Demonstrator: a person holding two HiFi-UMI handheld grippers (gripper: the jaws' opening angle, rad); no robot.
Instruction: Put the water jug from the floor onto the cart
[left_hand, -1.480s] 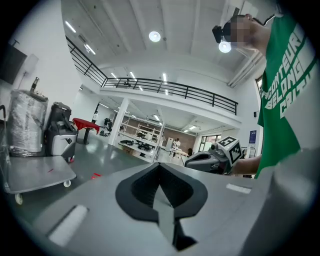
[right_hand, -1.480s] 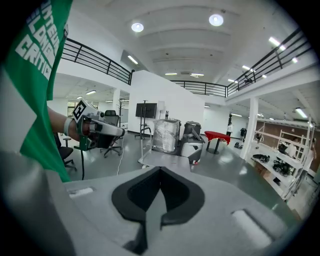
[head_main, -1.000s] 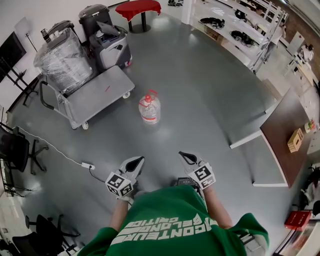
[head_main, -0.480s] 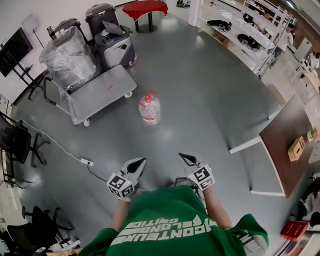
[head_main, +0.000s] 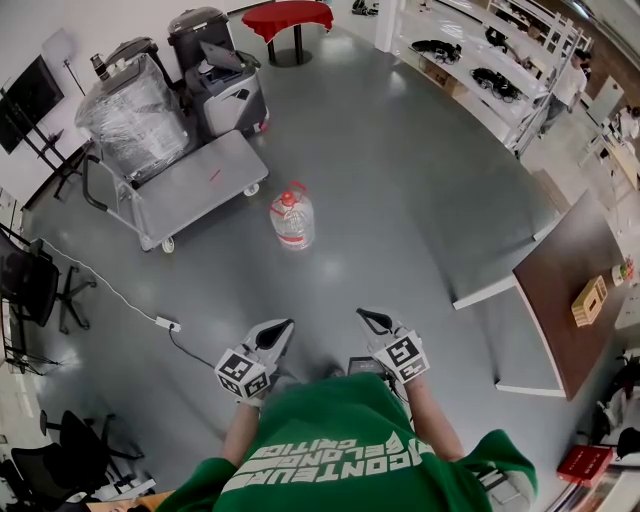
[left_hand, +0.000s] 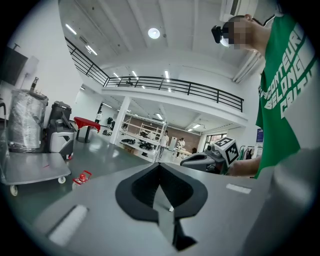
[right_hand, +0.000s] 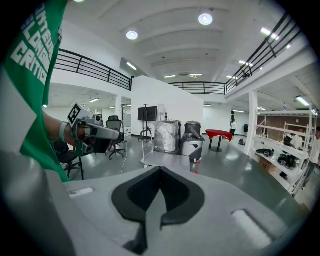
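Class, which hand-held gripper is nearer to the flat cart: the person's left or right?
Left. The cart lies ahead and to the left of the left hand-held gripper. The right hand-held gripper is beside the left one, on the side away from the cart.

In the left gripper view, the water jug (left_hand: 81, 178) shows only its red cap and handle. The rest sits behind the left gripper (left_hand: 160, 167)'s grey body. The right gripper (right_hand: 160, 170) hides it almost wholly in its own view, where a red speck is probably the handle. The cart (left_hand: 30, 172) runs off into the dark left rim. Items on the shelves (head_main: 480, 75) are too small to name.
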